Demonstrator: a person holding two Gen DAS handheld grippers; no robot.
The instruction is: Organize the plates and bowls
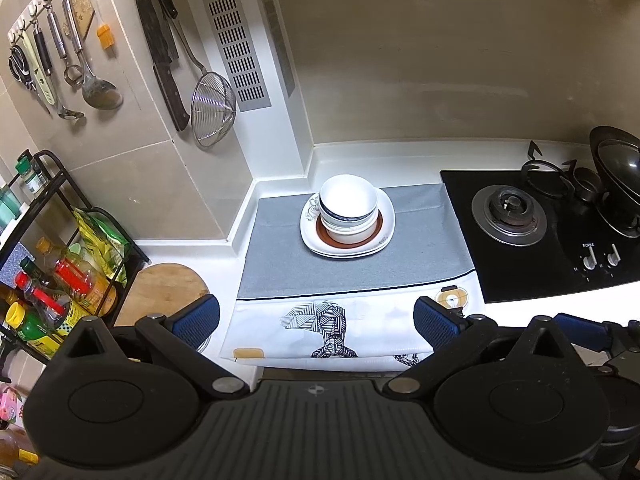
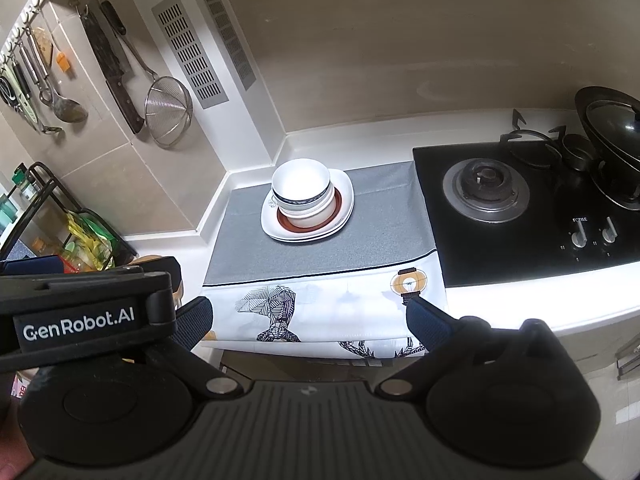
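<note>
My left tongs [image 1: 316,322] and right tongs [image 2: 308,318] both gape wide, empty, near the counter [image 1: 280,184] edge. Bowls [image 1: 348,204] sit stacked on plates [image 1: 386,220], far on the mat [image 1: 276,256].

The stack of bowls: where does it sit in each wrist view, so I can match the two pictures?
Left wrist: the stack of bowls stands just above picture centre, on the plates lying on the grey mat.
Right wrist: the stack of bowls stands left of centre, above the middle, on the same plates.
Shared landmark: the gas burner, to the right of the stack in both views.
</note>
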